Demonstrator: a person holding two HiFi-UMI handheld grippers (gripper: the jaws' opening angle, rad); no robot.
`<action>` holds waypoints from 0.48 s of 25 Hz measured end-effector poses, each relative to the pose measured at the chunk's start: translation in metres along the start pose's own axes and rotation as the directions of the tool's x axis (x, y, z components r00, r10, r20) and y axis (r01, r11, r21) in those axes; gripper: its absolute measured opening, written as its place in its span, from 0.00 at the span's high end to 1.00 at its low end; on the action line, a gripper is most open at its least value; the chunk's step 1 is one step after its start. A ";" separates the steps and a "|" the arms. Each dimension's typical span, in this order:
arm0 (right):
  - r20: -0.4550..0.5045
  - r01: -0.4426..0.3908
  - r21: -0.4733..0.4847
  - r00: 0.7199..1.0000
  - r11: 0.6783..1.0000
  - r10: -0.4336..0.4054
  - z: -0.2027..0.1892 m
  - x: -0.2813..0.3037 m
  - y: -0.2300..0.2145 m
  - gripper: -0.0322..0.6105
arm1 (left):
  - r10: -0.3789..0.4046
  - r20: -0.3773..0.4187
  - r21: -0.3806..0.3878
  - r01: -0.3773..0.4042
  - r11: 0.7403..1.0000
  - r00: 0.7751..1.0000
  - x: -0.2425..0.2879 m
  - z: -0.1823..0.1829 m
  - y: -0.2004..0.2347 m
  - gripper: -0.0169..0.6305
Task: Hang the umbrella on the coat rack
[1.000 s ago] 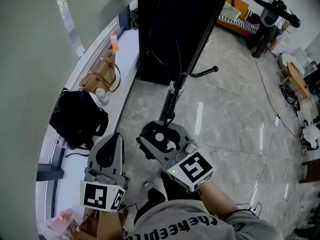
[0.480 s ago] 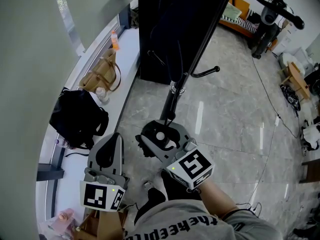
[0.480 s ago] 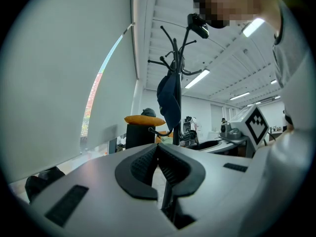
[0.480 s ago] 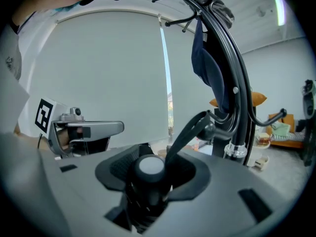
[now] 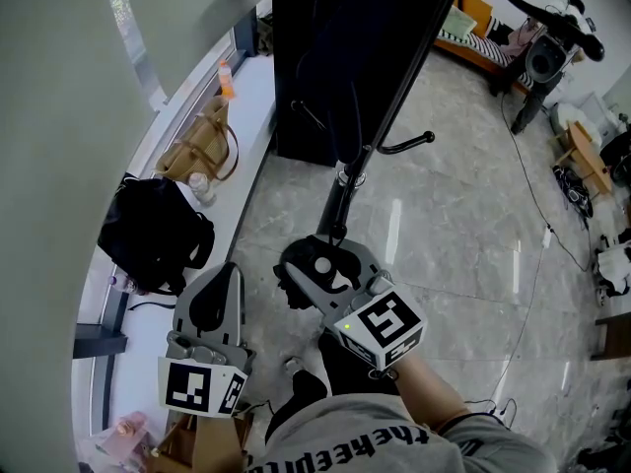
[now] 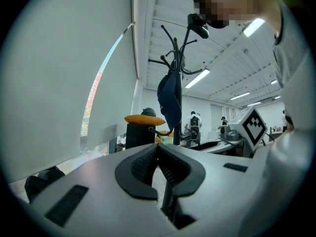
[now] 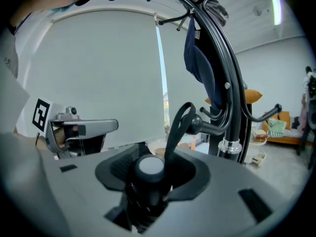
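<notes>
My right gripper (image 5: pixel 320 269) is shut on the handle of a black folded umbrella (image 7: pixel 149 168) with a pale round end cap. The umbrella's black strap loop (image 7: pixel 177 127) rises from the handle to the knobbed end of a low peg (image 7: pixel 212 127) on the black coat rack (image 5: pixel 380 116). I cannot tell whether the loop is over the knob. A dark blue garment (image 7: pixel 200 65) hangs from the rack's top. The rack pole (image 7: pixel 232 107) stands just right of the jaws (image 7: pixel 152 158). My left gripper (image 5: pixel 210 308) hangs lower left, shut and empty (image 6: pixel 158 157).
A black bag (image 5: pixel 153 230) and a tan handbag (image 5: pixel 202 141) sit on the window ledge at left. A black cabinet (image 5: pixel 296 77) stands behind the rack. A scooter (image 5: pixel 542 57) and an orange sofa (image 5: pixel 473 23) are far right, on the marble floor (image 5: pixel 463 225).
My right gripper has edged slightly up and toward the rack with the umbrella. The scooter at the back right has shifted. The left gripper has stayed put.
</notes>
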State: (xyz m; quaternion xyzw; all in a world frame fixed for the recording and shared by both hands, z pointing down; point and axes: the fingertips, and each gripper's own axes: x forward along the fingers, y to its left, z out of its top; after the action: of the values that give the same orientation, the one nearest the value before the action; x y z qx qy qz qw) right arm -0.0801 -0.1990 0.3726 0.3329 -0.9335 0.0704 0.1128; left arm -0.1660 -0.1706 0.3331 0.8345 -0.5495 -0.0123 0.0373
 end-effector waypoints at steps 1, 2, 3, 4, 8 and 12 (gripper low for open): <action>0.000 0.003 0.002 1.000 1.000 -0.003 0.000 0.000 -0.001 0.67 | 0.000 0.000 0.000 0.000 1.000 1.000 0.000 0.000 0.000 0.95; -0.001 0.006 0.005 1.000 1.000 -0.006 -0.001 -0.001 -0.003 0.67 | -0.001 0.000 0.000 0.001 1.000 1.000 0.001 0.000 0.000 0.95; -0.001 0.008 0.008 1.000 1.000 -0.008 0.000 -0.001 -0.004 0.67 | -0.002 -0.001 0.000 0.002 1.000 1.000 0.001 0.000 -0.001 0.95; -0.001 0.011 0.011 1.000 1.000 -0.011 0.000 -0.002 -0.005 0.67 | -0.002 -0.002 0.000 0.002 1.000 1.000 0.002 0.001 -0.001 0.95; -0.006 0.006 -0.005 1.000 1.000 -0.006 0.001 -0.002 -0.005 0.67 | -0.005 -0.004 -0.001 0.005 1.000 1.000 0.002 0.000 -0.003 0.95; -0.028 -0.052 -0.086 0.998 0.995 0.050 0.004 0.000 0.011 0.67 | -0.006 -0.003 -0.005 0.006 1.000 1.000 0.004 0.000 -0.001 0.95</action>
State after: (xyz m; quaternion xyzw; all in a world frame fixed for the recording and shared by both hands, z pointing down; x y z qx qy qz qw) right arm -0.0875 -0.1918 0.3681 0.3027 -0.9424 0.0371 0.1374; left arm -0.1630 -0.1740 0.3328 0.8362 -0.5468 -0.0125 0.0401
